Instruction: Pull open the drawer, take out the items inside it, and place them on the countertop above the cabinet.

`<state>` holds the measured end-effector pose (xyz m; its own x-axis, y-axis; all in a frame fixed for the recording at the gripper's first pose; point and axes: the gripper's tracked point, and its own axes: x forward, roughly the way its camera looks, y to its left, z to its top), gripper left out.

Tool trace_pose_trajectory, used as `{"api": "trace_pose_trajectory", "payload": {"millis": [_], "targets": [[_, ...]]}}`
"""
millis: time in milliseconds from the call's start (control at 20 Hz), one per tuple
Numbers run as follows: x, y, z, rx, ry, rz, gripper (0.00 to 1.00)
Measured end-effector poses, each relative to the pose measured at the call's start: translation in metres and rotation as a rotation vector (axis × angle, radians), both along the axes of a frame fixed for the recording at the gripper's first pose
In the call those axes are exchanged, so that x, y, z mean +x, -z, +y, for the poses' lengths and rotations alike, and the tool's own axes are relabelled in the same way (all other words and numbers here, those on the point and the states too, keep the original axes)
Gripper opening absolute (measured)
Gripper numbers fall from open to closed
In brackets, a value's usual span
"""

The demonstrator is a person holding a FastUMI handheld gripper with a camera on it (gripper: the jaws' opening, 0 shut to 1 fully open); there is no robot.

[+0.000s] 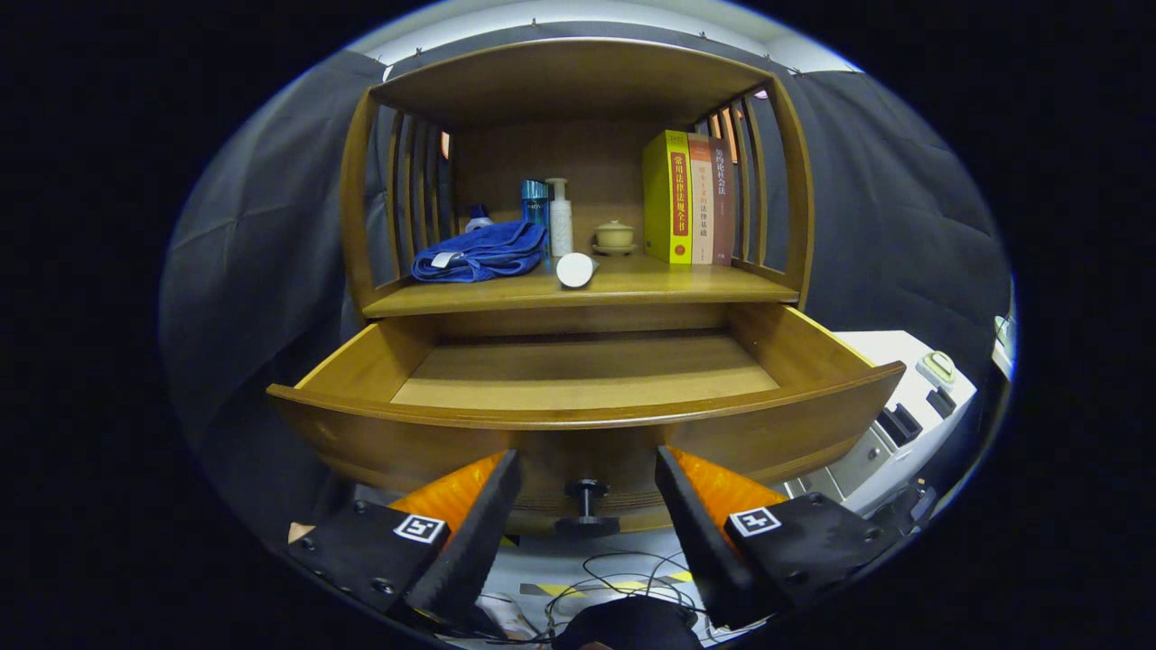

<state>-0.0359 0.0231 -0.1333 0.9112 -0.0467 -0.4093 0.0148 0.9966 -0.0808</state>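
Observation:
The wooden drawer stands pulled out from the cabinet, and its inside floor shows bare wood. Its dark knob sits on the curved front, between my fingertips and a little beyond them. My gripper is open, its two fingers spread to either side of the knob without touching it. On the countertop above the drawer lie a folded blue towel and a white tube on its side. Behind them stand a blue bottle and a white pump bottle.
A small lidded ceramic cup and three upright books stand on the countertop's right part, under a slatted wooden hutch. A white machine stands to the right of the cabinet. Cables lie on the floor below.

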Motion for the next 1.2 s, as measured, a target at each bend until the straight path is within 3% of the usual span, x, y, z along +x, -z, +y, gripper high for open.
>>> {"api": "trace_pose_trajectory", "payload": {"millis": [1200], "targets": [[0.14,0.001,0.002,0.034,0.009,-0.055,0.99]]}}
